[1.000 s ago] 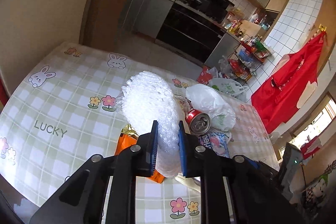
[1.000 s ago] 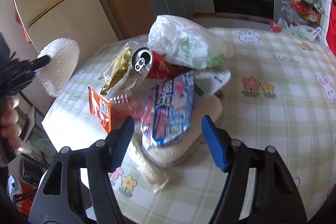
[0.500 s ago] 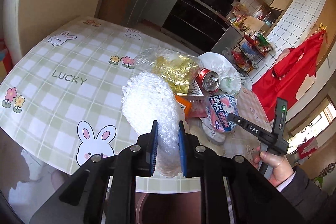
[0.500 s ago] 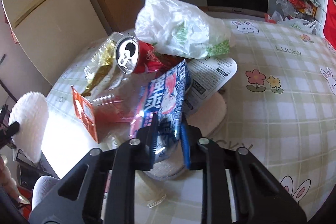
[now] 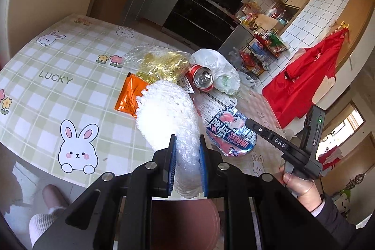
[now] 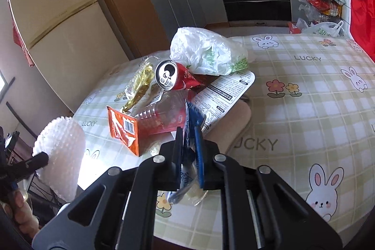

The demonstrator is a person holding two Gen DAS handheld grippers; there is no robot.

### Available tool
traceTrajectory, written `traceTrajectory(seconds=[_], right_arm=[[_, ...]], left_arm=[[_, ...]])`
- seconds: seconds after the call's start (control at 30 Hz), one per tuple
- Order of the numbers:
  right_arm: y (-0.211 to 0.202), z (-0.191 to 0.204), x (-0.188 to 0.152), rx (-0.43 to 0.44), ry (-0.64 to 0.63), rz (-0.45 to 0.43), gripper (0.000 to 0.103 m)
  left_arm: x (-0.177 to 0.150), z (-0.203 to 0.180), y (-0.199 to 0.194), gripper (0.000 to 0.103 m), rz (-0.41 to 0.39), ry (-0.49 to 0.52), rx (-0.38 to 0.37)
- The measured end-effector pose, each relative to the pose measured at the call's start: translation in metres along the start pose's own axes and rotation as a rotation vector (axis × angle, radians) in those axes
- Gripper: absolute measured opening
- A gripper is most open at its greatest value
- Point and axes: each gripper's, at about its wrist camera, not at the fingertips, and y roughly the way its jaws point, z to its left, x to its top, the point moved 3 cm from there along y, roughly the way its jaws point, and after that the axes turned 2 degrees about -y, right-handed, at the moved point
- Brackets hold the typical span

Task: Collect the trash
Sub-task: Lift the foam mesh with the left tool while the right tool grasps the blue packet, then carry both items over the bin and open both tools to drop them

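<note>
My left gripper (image 5: pixel 187 145) is shut on a white foam net sleeve (image 5: pixel 167 114), held above the near table edge; the sleeve also shows in the right wrist view (image 6: pixel 59 151). My right gripper (image 6: pixel 189 134) is shut on a blue snack wrapper (image 6: pixel 191 125), seen flat in the left wrist view (image 5: pixel 230 135). A trash pile lies on the table: a red soda can (image 6: pixel 170 79), a white plastic bag (image 6: pixel 206 50), an orange sachet (image 6: pixel 123 130), a gold crinkled wrapper (image 6: pixel 140 83), a clear plastic bottle (image 6: pixel 161 118) and a printed white package (image 6: pixel 225 90).
The table has a green checked cloth (image 6: pixel 304 109) with rabbits and flowers. A brown round bin or stool (image 5: pixel 185 224) sits under my left gripper, below the table edge. A fridge (image 6: pixel 58 22), kitchen counters and a red apron (image 5: pixel 304 76) stand around.
My right gripper closed on the blue wrapper and lifted its edge upright. My left gripper drew back with the foam sleeve from over the table to its near edge.
</note>
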Motion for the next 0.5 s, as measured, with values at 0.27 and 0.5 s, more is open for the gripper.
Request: traceTrajectory(seconds=[0.27, 0.5], right_arm=[[-0.03, 0.013, -0.007, 0.008, -0.029, -0.039, 0.012], [-0.048, 0.013, -0.006, 0.001, -0.013, -0.07, 0.012]], left_arm=[[-0.033, -0.015, 0.0, 0.017, 0.062, 0.026, -0.015], [-0.048, -0.024, -0.004, 0.018, 0.093, 0.044, -0.02]])
